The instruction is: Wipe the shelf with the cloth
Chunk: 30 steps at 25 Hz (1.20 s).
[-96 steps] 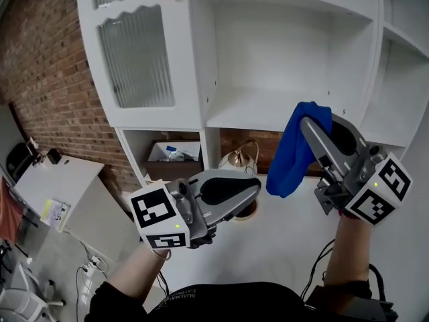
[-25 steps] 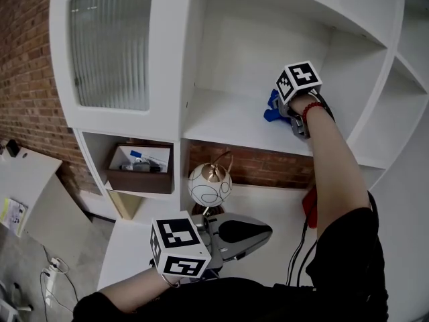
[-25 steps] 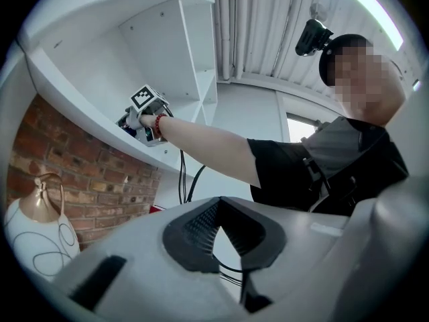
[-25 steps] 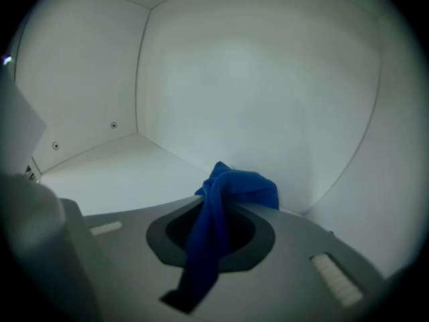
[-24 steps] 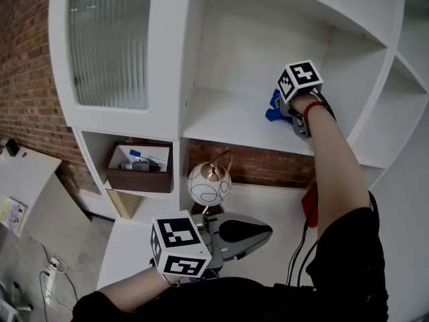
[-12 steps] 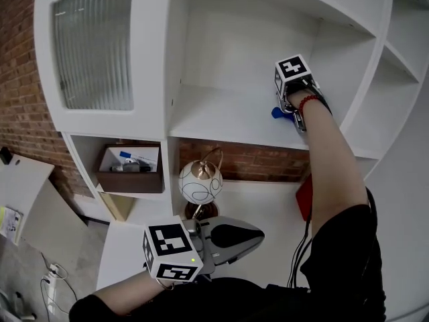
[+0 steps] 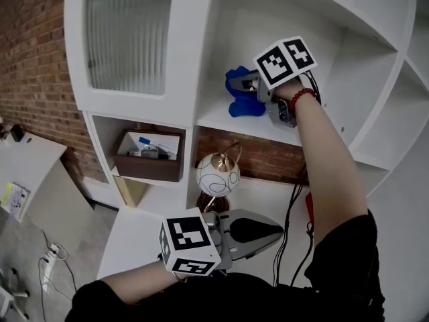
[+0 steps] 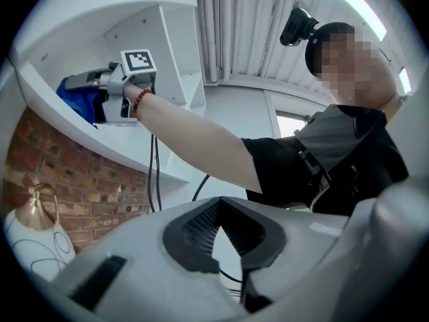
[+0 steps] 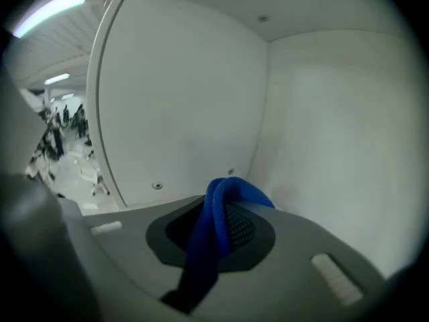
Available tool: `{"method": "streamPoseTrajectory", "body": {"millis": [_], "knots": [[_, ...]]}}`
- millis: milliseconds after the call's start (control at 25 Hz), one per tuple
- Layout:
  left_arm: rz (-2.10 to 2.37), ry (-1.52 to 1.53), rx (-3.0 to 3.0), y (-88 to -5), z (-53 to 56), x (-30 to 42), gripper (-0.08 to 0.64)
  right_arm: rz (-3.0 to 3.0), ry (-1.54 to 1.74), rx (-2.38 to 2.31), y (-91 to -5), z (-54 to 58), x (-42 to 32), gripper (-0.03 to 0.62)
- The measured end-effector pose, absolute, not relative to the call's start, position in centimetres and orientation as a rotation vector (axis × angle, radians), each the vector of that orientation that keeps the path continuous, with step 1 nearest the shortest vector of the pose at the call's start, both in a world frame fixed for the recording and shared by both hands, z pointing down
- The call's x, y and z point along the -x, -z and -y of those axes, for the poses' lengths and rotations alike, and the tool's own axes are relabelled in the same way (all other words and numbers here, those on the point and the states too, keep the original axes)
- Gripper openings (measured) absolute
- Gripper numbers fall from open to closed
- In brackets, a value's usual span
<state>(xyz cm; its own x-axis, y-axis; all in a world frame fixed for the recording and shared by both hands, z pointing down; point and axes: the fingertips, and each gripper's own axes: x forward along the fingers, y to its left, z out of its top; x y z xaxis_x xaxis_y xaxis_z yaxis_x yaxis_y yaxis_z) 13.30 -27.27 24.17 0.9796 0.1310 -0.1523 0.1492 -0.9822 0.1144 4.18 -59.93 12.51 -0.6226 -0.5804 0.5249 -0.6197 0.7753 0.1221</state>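
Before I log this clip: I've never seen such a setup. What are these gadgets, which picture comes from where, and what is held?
No robot: a person holds two claws; the patterned cubes are part of them. The wide picture comes from a camera on the person's head, looking down. The other two come from cameras riding on each claw, looking along its jaws. The right claw is shut on a blue cloth, inside the white shelf, the cloth hanging to the board. The left claw is shut and empty, low near the person's body. Lower down stand a round white ornament and a brown box.
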Motion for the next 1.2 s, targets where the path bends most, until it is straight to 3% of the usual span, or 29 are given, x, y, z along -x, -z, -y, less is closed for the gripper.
{"method": "streamPoseTrajectory", "body": {"millis": [160,280,760,1200], "knots": [[-0.153,0.211,-2.995,-24.8,27.5,-12.1,-0.001,2.219,0.158,-0.825,-15.4,60.4,-1.0,0.038],[-0.119,0.202,-2.993,-25.2,27.6,-11.4,-0.001,2.189,0.166,-0.819,-16.5,61.1,-0.3,0.038],[-0.122,0.188,-3.005,-25.0,27.6,-12.1,-0.001,2.17,-0.113,-0.991,-17.2,62.8,-1.7,0.037],[-0.077,0.14,-3.051,-24.8,27.3,-12.4,0.0,2.149,-0.419,-1.13,-17.2,63.1,-7.7,0.035]]}}
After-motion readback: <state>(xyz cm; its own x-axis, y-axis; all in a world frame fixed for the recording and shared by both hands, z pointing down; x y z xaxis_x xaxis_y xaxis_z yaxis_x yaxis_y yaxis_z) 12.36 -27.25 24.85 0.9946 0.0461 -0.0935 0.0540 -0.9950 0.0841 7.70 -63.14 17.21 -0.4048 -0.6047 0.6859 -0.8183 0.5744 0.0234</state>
